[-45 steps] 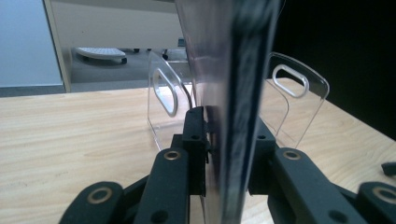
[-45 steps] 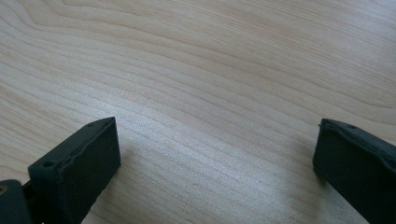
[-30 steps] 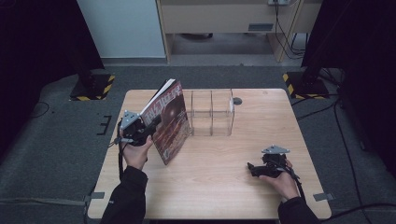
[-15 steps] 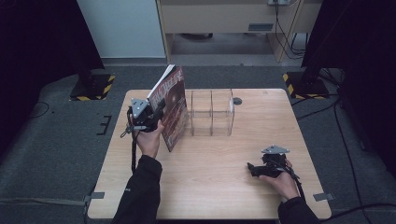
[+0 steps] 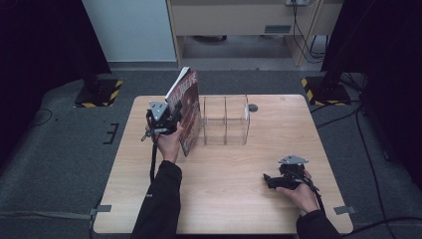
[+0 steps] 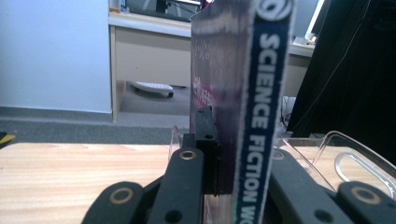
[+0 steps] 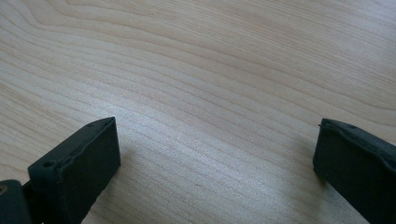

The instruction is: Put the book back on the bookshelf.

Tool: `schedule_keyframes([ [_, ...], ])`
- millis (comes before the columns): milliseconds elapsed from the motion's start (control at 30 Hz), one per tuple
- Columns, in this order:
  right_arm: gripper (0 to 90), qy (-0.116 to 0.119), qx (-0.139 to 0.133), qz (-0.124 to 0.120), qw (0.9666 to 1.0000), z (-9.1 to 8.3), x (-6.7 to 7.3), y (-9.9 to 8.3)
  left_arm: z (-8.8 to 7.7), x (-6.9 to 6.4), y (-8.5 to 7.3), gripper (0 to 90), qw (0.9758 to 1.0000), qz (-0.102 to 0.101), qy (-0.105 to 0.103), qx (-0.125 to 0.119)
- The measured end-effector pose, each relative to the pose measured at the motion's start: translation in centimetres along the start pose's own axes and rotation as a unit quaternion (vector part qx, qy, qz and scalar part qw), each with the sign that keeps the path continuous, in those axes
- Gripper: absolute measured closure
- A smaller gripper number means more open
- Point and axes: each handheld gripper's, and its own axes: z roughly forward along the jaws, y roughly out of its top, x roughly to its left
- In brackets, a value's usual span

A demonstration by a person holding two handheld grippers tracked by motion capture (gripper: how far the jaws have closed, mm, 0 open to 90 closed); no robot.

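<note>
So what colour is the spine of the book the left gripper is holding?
Dark blue with white lettering, clearest in the left gripper view on the book's spine.

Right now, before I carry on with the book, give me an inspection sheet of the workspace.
Surface: wooden table, bare around the right gripper.
Job's things: book upright beside the clear divided rack.
Clutter: nothing seen.
Grippers: left gripper shut on the book near its spine; right gripper open, low over the table.
Cables: one trails from each gripper; more on the floor.
Surroundings: grey carpet, desk behind, black stands.
</note>
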Motion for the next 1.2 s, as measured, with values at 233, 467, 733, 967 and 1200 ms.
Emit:
schedule_keyframes([
  [233, 1.1, 0.001, 0.000, 0.000, 1.0000, 0.0, 0.0, 0.0, 0.9, 0.1, -0.6, 83.3, 0.9998, 0.008, 0.002, -0.017],
  [467, 1.3, 0.004, 0.000, -0.006, 1.0000, 0.0, 0.1, 0.0, 0.5, 0.4, -1.5, 82.4, 0.9995, 0.031, -0.011, -0.005],
  [733, 1.3, 0.003, 0.000, -0.003, 1.0000, 0.0, 0.1, 0.0, -0.9, 0.8, -1.9, 75.3, 0.9968, 0.077, -0.017, 0.016],
  [967, 1.2, 0.005, 0.000, -0.006, 1.0000, 0.0, 0.2, 0.0, -1.6, 1.1, -2.1, 68.4, 0.9939, 0.103, -0.024, 0.031],
  [1200, 1.3, 0.005, 0.000, -0.006, 1.0000, 0.0, 0.2, 0.0, -3.4, 1.8, -2.5, 55.3, 0.9927, 0.091, -0.066, 0.044],
])
